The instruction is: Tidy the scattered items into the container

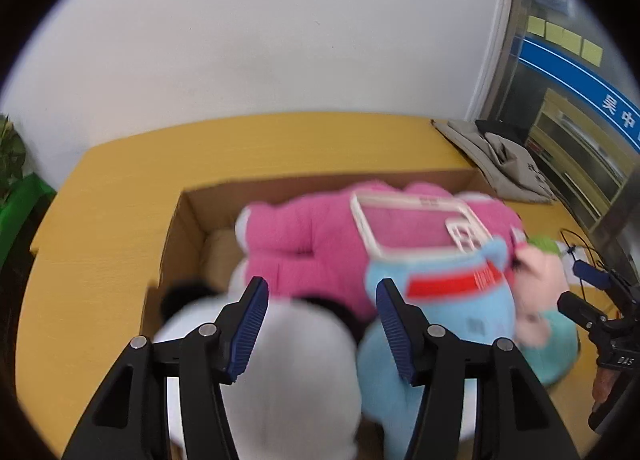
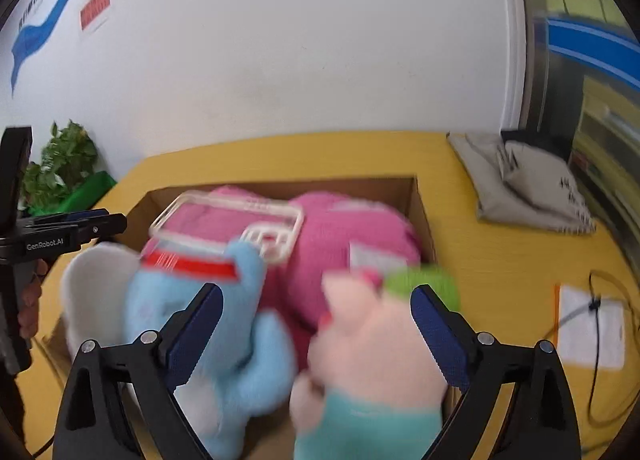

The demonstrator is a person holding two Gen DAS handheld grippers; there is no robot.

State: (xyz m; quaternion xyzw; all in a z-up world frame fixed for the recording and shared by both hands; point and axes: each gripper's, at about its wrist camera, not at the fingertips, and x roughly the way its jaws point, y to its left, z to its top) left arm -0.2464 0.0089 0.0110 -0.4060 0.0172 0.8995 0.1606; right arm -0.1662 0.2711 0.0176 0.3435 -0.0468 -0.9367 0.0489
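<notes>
The fingers (image 1: 256,316) of the left gripper (image 1: 322,326) stand wide apart and hold nothing, low over the white plush (image 1: 280,372) at the near end of the cardboard box (image 1: 192,216). The right gripper (image 2: 316,334) points forward and down over the pale pink plush (image 2: 376,344), its fingers (image 2: 436,328) wide apart too. The box stands on the yellow table (image 1: 100,252), full of toys: pink plush (image 1: 308,236), blue plush (image 2: 224,324), clear plastic frame (image 2: 228,220).

- cardboard box (image 1: 188,220) on the yellow table (image 1: 120,228), stuffed with soft toys
- left gripper (image 1: 322,324) spread apart above the white toy (image 1: 288,372)
- pink toy (image 1: 304,244) toward the box's far wall
</notes>
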